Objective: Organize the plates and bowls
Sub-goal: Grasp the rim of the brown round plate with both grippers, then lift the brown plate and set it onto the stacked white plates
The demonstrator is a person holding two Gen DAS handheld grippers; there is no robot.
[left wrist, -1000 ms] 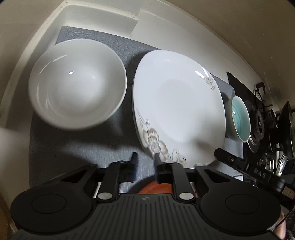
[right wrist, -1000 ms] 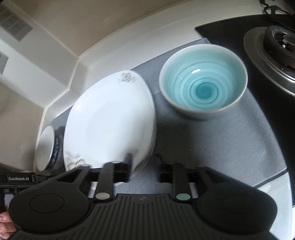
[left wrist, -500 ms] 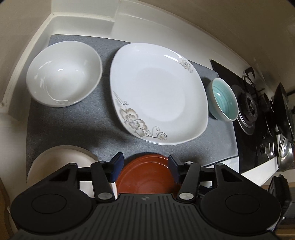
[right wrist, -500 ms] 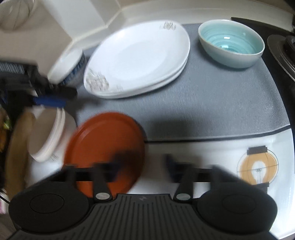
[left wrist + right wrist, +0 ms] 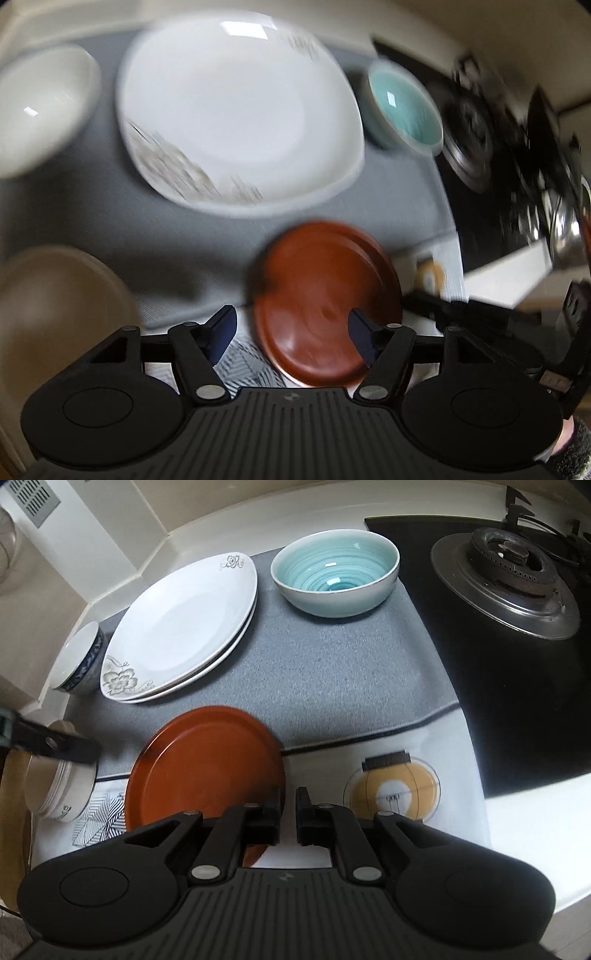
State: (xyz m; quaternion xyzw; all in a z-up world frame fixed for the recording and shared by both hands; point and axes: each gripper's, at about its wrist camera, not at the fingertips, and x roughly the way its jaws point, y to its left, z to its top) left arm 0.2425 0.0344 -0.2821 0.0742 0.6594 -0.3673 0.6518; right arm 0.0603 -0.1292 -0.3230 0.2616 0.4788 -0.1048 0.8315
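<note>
step: R gripper [image 5: 289,814] has the brown plate [image 5: 205,764] by its near-right rim, jaws pinched on the edge w/ only a sliver of gap showing; judged: lift + carry it to a stack.
L gripper [image 5: 291,332]: jaws have just been opening, now stand wide, nothing between the pads; brown plate [image 5: 325,302] sits beyond them, not touched. View is blurred.
plate spot: near edge of counter, far rim overlapping the front edge of the grey mat [image 5: 332,672], rest on a white printed cloth [image 5: 391,794].
others: two white floral plates [image 5: 181,627] stacked at mat's far-left; teal bowl [image 5: 336,572] at far-right corner by the stove burner [image 5: 506,579]; blue-patterned bowl [image 5: 79,661] at left edge; cream bowls [image 5: 55,786] stacked near-left.
how to do well: rim grip is thin, so keep plate level, lift slow, clear the white plates' rim before setting down; L stays out of the path or steadies the opposite rim.
risk: plate could pivot or slip in a one-side pinch.
writing: none legible; cloth shows a lantern drawing, small mark on cream bowl too tiny to read.
</note>
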